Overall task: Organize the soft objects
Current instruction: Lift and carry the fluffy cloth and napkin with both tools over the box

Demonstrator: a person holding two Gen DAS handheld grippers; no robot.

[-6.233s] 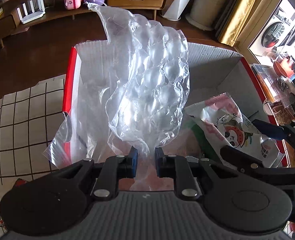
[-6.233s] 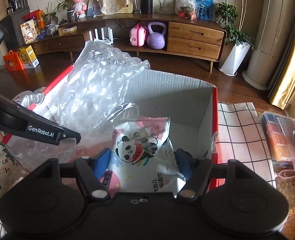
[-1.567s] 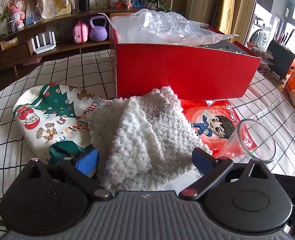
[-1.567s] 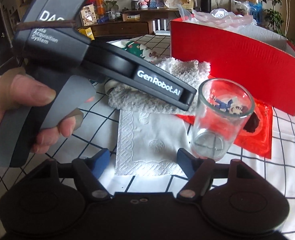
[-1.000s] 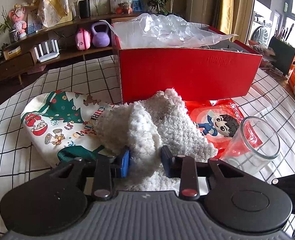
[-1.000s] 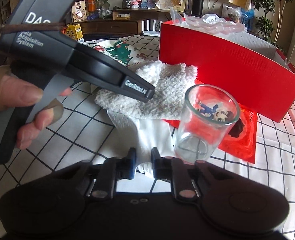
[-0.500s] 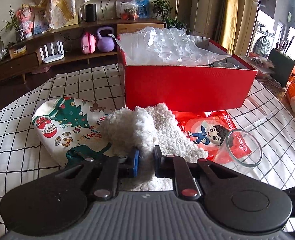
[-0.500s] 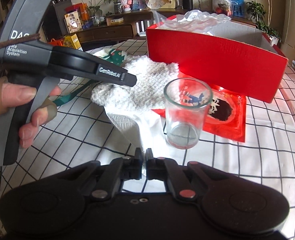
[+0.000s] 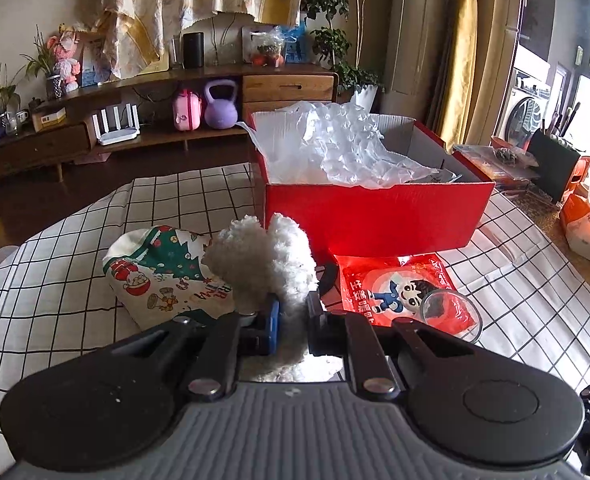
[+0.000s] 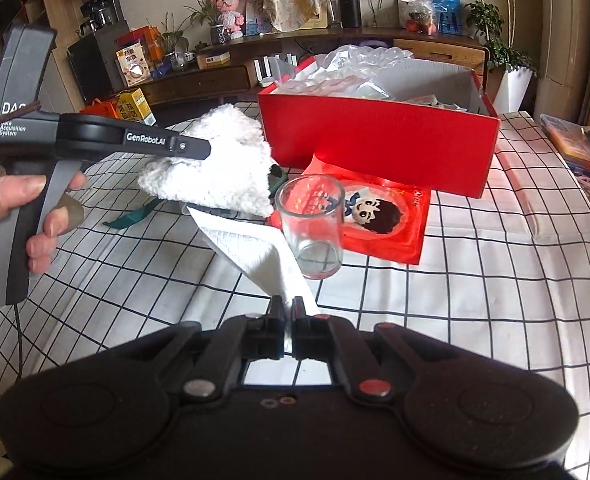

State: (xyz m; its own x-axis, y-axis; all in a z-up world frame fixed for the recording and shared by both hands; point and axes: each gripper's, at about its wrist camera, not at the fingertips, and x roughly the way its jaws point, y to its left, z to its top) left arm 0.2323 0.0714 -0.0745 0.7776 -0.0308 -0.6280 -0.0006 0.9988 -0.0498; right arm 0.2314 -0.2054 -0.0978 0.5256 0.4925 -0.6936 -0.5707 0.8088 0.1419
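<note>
Presently, the Christmas-print bag point(image 9: 163, 276) lay unpacked on the checked cloth. The left gripper point(image 9: 293, 316) was clamped on the white fleece cloth point(image 9: 267, 264), raised clear; the right gripper point(image 10: 288, 308) pinched the paper napkin point(image 10: 255, 256). The red box point(image 9: 375, 216) held bubble wrap point(image 9: 343, 148), possibly more. The snack packet point(image 9: 399, 288) remained outside.

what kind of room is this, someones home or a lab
Most likely a lived-in home living room, not a lab: a long wooden sideboard crowded with plants and toys, a purple kettlebell on its lower shelf, yellow curtains, and a washing machine in the next space.
</note>
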